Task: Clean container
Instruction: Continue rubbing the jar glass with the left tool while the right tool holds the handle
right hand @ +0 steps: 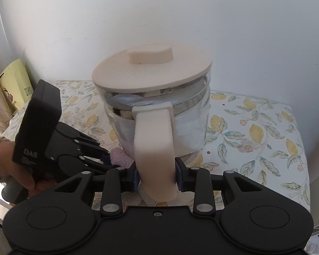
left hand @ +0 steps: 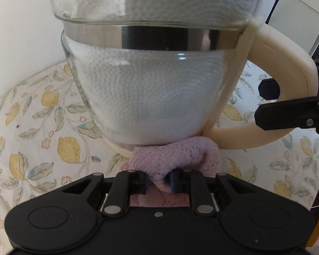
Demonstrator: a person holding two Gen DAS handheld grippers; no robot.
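Note:
A glass container [left hand: 146, 97] with a metal band, a cream handle [left hand: 287, 80] and white paper towel inside stands on the lemon-print tablecloth [left hand: 42, 127]. My left gripper [left hand: 159, 182] is shut on a folded pink cloth [left hand: 176, 155], which touches the low front of the glass near its base. In the right wrist view the same container [right hand: 189, 127] wears a cream lid [right hand: 151, 68]. My right gripper [right hand: 156, 175] is shut on the cream handle [right hand: 153, 144]. The left gripper [right hand: 105, 159] with its pink cloth [right hand: 120, 158] shows at the container's lower left, held by a hand [right hand: 8, 165].
A white wall [right hand: 159, 10] stands close behind the container. A yellow printed package [right hand: 12, 85] leans at the far left. White furniture with a black cable [left hand: 287, 0] sits at the upper right of the left wrist view. The tablecloth [right hand: 265, 140] spreads to the container's right.

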